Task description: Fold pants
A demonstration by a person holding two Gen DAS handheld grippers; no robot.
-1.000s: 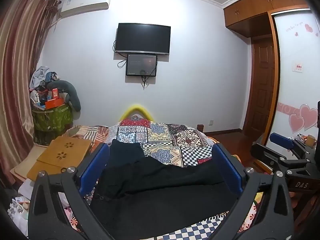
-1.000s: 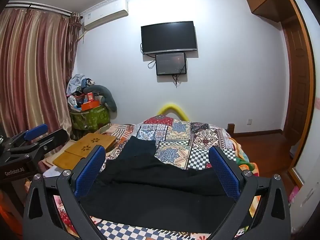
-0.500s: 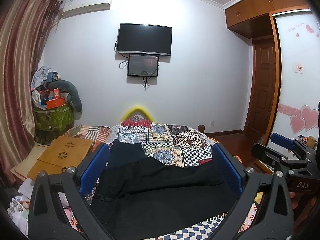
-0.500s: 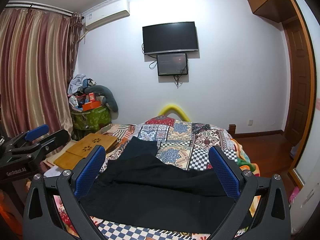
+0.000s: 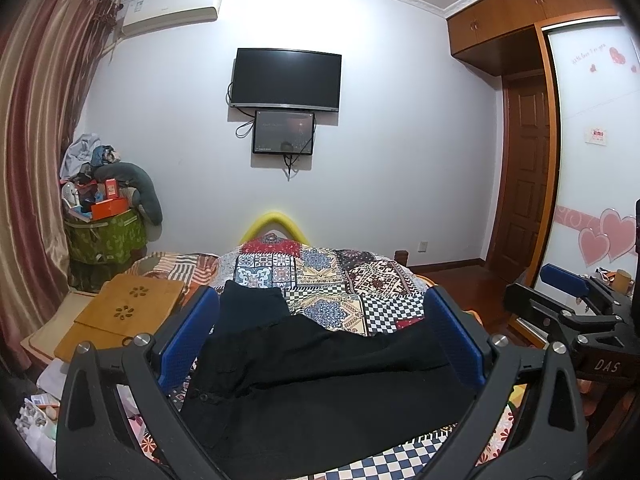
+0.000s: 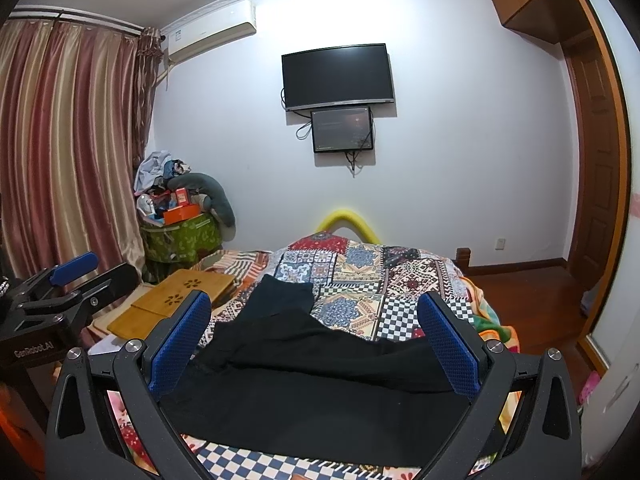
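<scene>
Barely any drift since earlier: left claw (image 5: 320,344) and right claw (image 6: 314,342) hover wide, empty, lining up over black pants (image 5: 320,392) sprawled unfolded mid-frame on bed (image 5: 340,276).

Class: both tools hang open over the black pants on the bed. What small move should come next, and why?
Probably lower both tools toward the pants: the left tool and right tool are open and hold nothing, and the pants lie unfolded on the quilt.
</scene>
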